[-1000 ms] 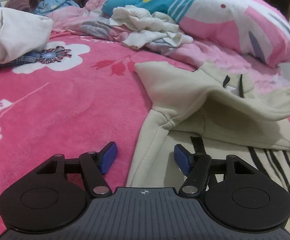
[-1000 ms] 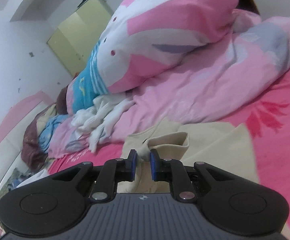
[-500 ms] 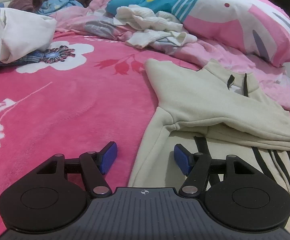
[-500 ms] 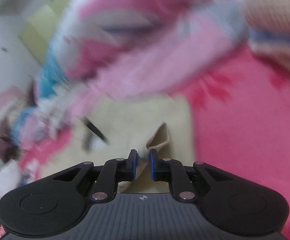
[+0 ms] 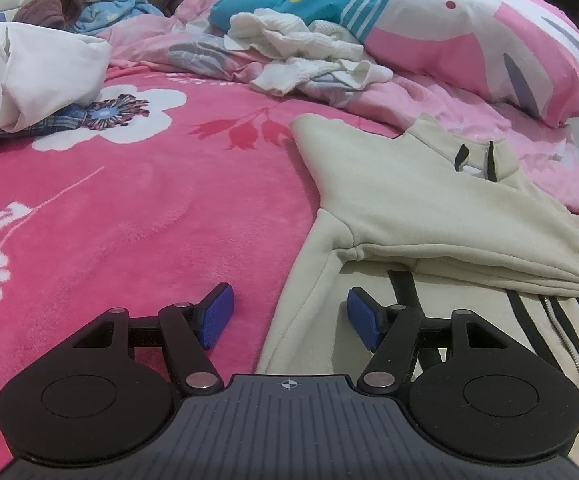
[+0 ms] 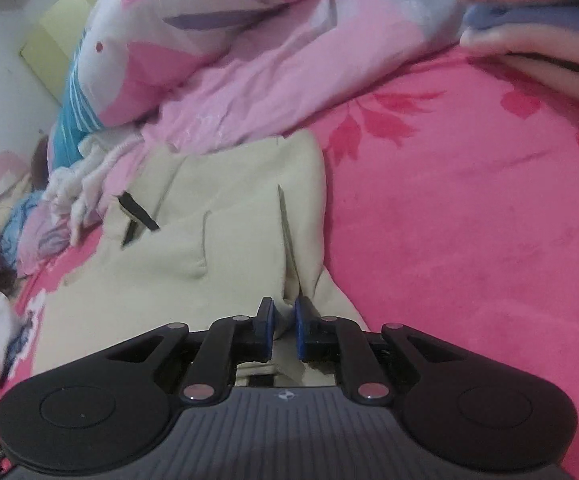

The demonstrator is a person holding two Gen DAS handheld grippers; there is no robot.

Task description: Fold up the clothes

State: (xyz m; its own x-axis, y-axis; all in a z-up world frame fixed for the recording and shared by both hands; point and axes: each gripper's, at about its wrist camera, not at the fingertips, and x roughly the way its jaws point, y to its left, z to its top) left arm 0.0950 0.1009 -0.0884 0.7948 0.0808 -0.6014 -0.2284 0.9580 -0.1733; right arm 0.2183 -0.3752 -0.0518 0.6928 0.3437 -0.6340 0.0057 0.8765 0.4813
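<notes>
From the left wrist view, the left gripper (image 5: 289,316) hangs low over the pink blanket (image 5: 129,220) with its blue pads well apart and nothing between them; the left-hand edge of the cream jacket (image 5: 409,200) runs up through the gap beneath them, untouched; the jacket lies spread on the blanket, one part folded across its black-striped front; behind it sit a heap of white clothes (image 5: 309,52) and a large pink pillow (image 5: 469,40).

From the right wrist view, the right gripper (image 6: 283,328) has its jaws nearly together, pinching a ridge of the cream jacket (image 6: 209,240) between the pads; the fabric rises in a fold to the fingertips; the pink blanket (image 6: 469,240) spreads to the right.
</notes>
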